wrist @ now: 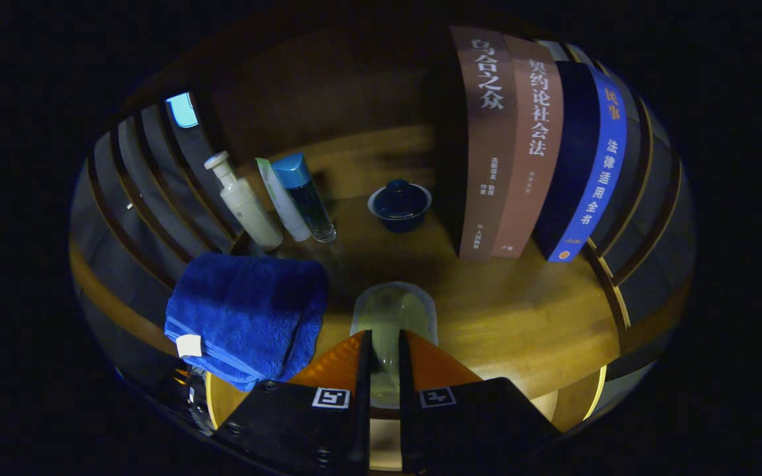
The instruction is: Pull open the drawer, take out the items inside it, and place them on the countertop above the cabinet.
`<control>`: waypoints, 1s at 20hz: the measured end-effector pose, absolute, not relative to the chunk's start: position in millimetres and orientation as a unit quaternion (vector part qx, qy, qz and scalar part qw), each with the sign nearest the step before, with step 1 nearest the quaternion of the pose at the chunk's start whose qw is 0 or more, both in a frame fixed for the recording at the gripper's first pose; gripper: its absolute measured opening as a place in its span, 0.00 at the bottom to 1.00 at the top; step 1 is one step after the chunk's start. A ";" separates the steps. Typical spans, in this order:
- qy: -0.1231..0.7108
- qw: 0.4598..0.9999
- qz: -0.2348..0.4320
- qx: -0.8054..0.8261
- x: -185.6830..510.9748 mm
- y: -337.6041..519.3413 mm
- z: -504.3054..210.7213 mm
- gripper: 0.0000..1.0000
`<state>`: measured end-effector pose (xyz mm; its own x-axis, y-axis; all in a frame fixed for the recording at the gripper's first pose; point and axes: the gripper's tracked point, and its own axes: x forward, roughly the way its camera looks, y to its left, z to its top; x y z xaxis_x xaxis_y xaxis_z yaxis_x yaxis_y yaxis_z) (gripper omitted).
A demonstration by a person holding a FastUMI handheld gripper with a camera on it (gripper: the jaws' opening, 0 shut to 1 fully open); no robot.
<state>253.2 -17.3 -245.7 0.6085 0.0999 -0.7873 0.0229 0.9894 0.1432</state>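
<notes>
the fingers [385, 360] are closed on a clear glass bottle with pale yellowish liquid [394, 314], which stands between them, its wider body showing just ahead of the tips over the warm brown wooden counter [520, 324]. whether its base already rests on the wood or hangs just above it cannot be told.

on the counter beside the fingers lies a folded blue plush towel [249, 314] with a small white tag. beyond it stand a white pump bottle [243, 201], a white tube [282, 201] and a dark bottle with a blue cap [305, 195], close together and leaning against one another. further along sits a small dark blue lidded cup [399, 205], and next to it a row of upright books [533, 145] with brown and blue spines.

the drawer itself is out of sight, so its state is unknown. judging from the layout, the task seems well along: the glass bottle is at the placing step, and it looks as if the grip only needs releasing once it is seated. which of the other things came from the drawer, and whether more remain inside, cannot be told.
</notes>
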 end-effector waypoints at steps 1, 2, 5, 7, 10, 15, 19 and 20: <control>0.442 0.894 0.021 0.068 256.1 -17.4 -246.9 0.23; 0.443 0.893 0.021 0.072 256.3 -17.9 -249.9 0.23; 0.438 0.894 0.022 0.091 257.8 -14.7 -246.7 0.42; 0.434 0.896 0.019 0.090 257.9 -18.0 -246.9 0.71; 0.418 0.903 0.028 0.099 255.1 -10.8 -240.5 1.00; 0.380 0.919 0.026 0.100 233.9 -12.0 -217.1 1.00; 0.338 0.936 0.027 0.098 187.4 -7.9 -192.5 1.00; 0.315 0.944 0.031 0.089 174.7 -6.3 -183.0 1.00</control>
<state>174.7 -6.3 -183.0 0.8000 0.1141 -0.5891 -0.0017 0.9822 0.1880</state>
